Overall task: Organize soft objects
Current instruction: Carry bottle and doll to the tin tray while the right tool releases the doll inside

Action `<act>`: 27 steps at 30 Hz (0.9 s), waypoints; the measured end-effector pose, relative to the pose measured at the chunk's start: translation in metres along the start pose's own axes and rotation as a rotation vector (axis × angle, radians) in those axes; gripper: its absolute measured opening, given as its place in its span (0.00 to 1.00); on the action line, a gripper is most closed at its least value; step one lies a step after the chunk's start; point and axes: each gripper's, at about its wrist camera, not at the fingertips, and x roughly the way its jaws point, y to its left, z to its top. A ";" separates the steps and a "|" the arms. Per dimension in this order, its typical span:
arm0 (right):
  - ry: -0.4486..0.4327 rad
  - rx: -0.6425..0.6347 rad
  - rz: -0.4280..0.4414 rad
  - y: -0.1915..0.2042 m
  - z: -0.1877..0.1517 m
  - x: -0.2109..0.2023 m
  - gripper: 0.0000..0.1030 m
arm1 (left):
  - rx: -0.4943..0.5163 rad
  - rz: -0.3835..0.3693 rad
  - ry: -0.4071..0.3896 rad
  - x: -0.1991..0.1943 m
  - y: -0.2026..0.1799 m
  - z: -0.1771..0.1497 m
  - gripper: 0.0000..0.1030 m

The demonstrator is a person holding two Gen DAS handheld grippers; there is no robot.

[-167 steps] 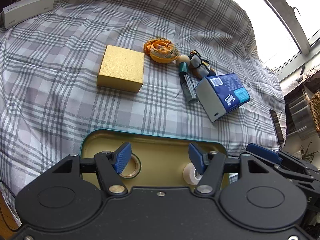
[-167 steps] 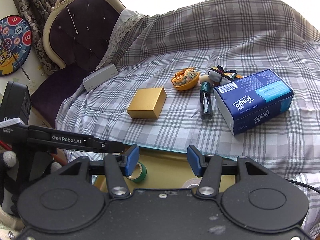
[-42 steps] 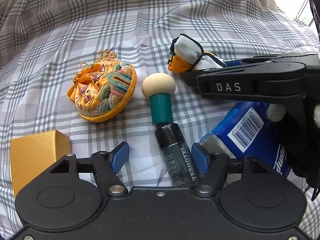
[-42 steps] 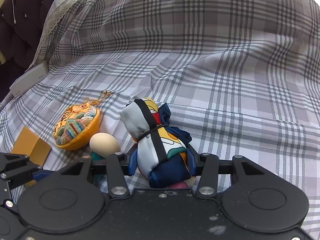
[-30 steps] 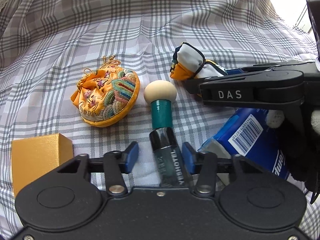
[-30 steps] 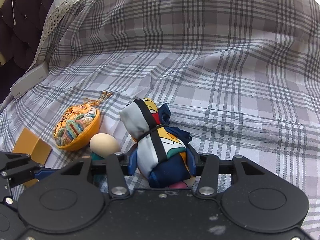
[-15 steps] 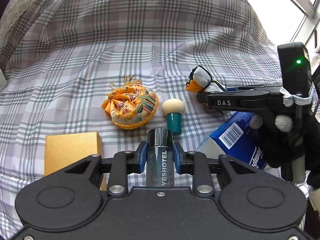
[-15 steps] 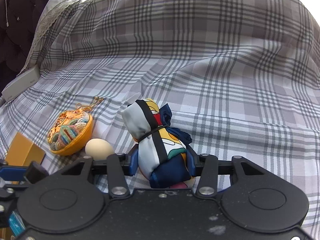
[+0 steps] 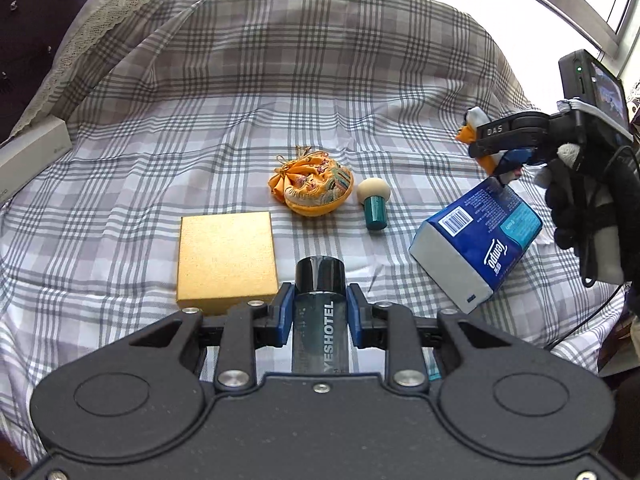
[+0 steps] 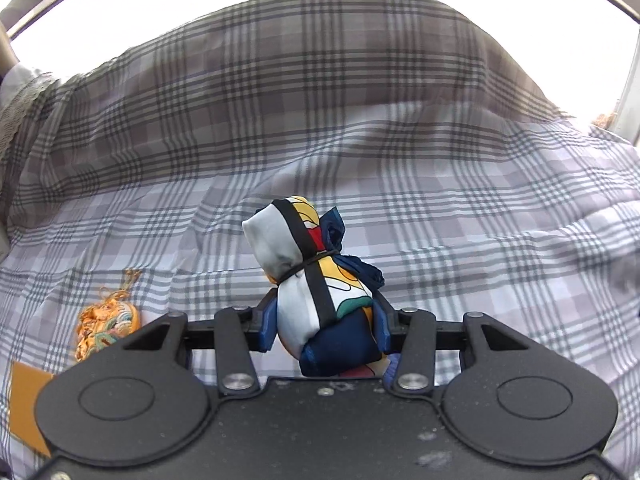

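**Both grippers loaded above the plaid bedcover**

The plaid bedcover [image 9: 360, 100] filled both views, with the loose items lying across its middle. The largest of them, a blue tissue pack [image 9: 476, 236], lay tilted at the right of the left wrist view, directly below the right gripper [image 9: 500, 160]. A gold box [image 9: 226, 256] sat flat just ahead and left of the left gripper [image 9: 319, 314]. Beyond it lay an orange embroidered pouch [image 9: 314, 192], and just beside that a small teal-handled brush [image 9: 374, 204] with its pale round head pointing away.

The left gripper was clamped tight on a dark bottle [image 9: 320, 320], whose long axis ran straight forward between the pads, black cap outermost. The right gripper [image 10: 324, 328] was closed on a tied cloth bundle [image 10: 316, 280], which stood up out of the jaws, its white top farthest from the camera; in the left wrist view it appeared clear of the bedcover.

Judging by layout, the pouch, a soft item left on the cover, lay ahead of the left gripper and closer to it than to the right; either hand would first need somewhere to set down its load.
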 end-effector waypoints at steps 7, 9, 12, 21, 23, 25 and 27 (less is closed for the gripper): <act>-0.049 0.020 -0.101 -0.030 -0.024 -0.061 0.43 | -0.006 -0.003 0.007 -0.014 0.009 -0.024 0.26; -0.057 0.022 -0.085 -0.037 -0.040 -0.083 0.43 | -0.003 0.002 0.009 -0.016 0.010 -0.031 0.26; -0.059 0.019 -0.058 -0.044 -0.068 -0.114 0.43 | -0.003 0.004 0.012 -0.020 0.011 -0.039 0.26; 0.015 0.059 0.112 -0.045 -0.160 -0.183 0.43 | -0.021 0.003 0.037 -0.031 0.010 -0.070 0.26; 0.032 0.068 0.140 -0.041 -0.176 -0.192 0.43 | -0.025 0.008 0.049 -0.032 0.010 -0.077 0.26; 0.046 0.065 0.160 -0.034 -0.190 -0.198 0.43 | -0.033 0.011 0.062 -0.032 0.010 -0.084 0.26; 0.060 0.054 0.176 -0.026 -0.203 -0.204 0.43 | -0.032 0.010 0.070 -0.033 0.010 -0.089 0.26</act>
